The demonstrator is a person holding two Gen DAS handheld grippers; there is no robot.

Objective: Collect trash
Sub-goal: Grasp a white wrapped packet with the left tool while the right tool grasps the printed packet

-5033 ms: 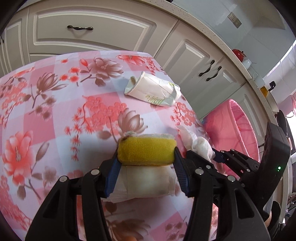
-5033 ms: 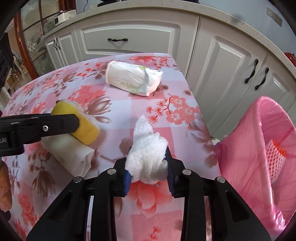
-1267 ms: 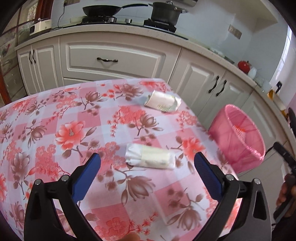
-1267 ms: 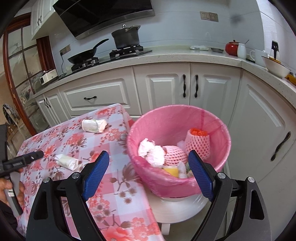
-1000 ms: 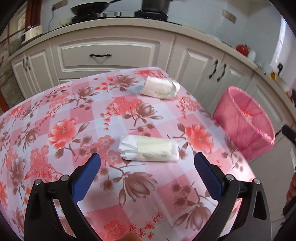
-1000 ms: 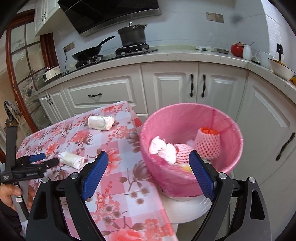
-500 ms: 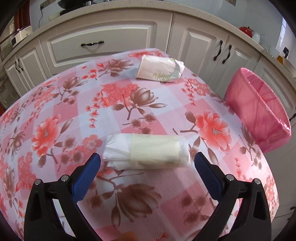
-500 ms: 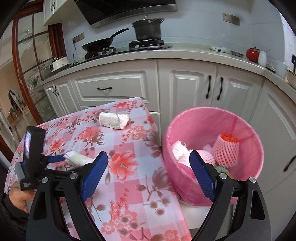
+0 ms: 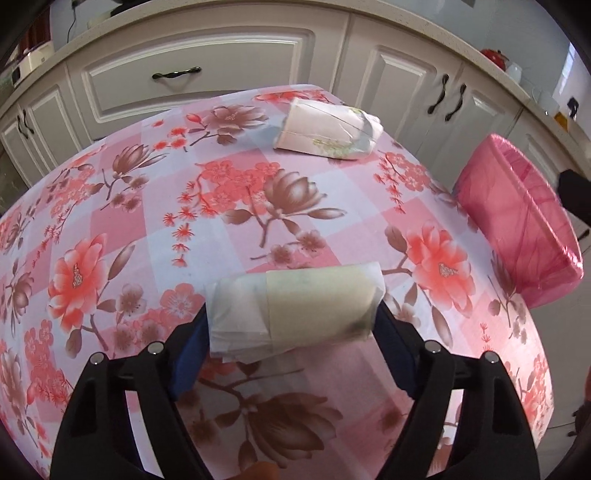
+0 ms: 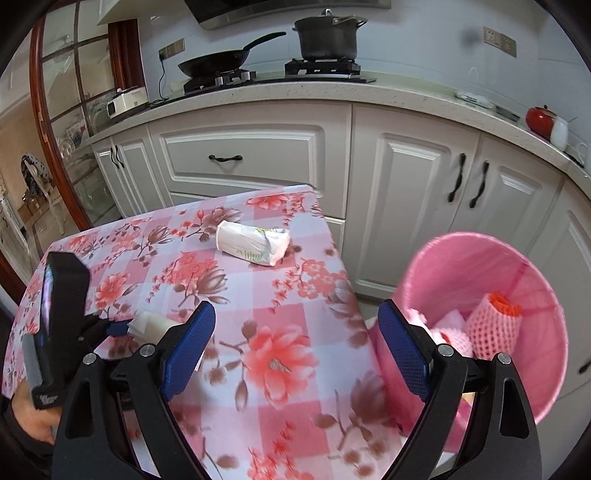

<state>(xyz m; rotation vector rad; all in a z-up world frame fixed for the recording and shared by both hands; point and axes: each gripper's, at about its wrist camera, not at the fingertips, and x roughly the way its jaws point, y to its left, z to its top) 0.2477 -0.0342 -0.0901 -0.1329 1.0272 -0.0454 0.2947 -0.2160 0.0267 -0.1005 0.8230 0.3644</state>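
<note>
- A floral tablecloth [image 9: 110, 229] covers the table.
- A pink-lined trash bin [image 10: 517, 273] stands beside it.
- The right gripper [image 10: 293, 343] hovers, fingers spread.
- The left gripper [image 9: 291, 328] brackets a wrapped roll [image 9: 295, 302]; whether it pinches cannot be told.
- A crumpled paper cup [image 9: 327, 129] lies farther back.

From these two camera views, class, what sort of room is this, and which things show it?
Most likely a home kitchen: a black frying pan and black lidded pot sit on a gas hob, above white panelled cabinets, beside a table with a pink floral cloth.
</note>
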